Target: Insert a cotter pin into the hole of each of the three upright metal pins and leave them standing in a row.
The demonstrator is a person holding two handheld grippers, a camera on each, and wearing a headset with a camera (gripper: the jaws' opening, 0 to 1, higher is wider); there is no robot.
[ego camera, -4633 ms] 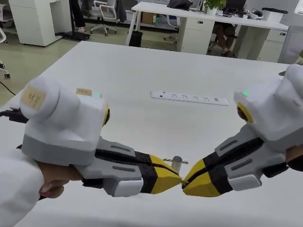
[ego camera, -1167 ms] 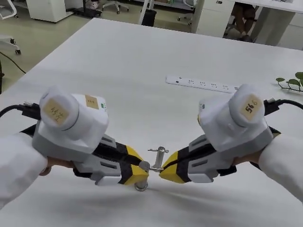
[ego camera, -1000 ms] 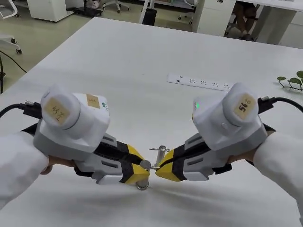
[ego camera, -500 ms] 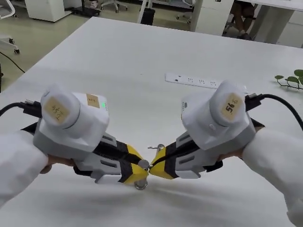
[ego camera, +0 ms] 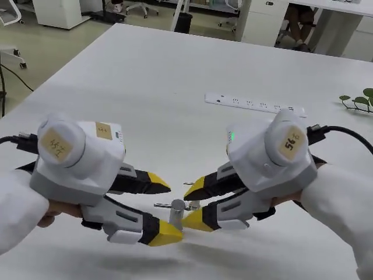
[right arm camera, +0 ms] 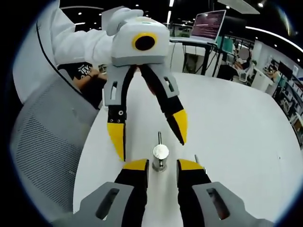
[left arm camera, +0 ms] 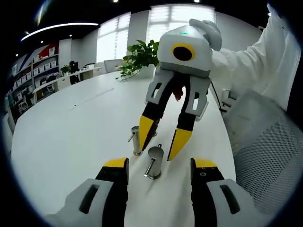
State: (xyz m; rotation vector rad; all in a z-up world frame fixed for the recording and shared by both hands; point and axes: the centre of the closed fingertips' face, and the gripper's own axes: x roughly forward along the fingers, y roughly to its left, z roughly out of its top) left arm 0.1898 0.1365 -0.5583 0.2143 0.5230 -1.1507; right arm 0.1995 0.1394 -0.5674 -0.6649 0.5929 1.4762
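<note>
A white surface (ego camera: pixel 175 76) is stretching toward 12 o'clock, with a power strip (ego camera: pixel 254 104) lying at 2 o'clock and a plant (ego camera: pixel 358 98) showing near 3 o'clock. Beyond, desks (ego camera: pixel 265 26) and a cabinet (ego camera: pixel 58 10) are standing on the floor (ego camera: pixel 41 52). Windows (left arm camera: pixel 170 21) are glowing, and ceiling lights (right arm camera: pixel 171 4) are shining above a monitor (right arm camera: pixel 208 21).

surface: white table (ego camera: pixel 145 87) | on it: power strip (ego camera: pixel 254 103), far side; upright metal pin (left arm camera: pixel 154 161); second pin (left arm camera: pixel 136 140) just beside
</note>
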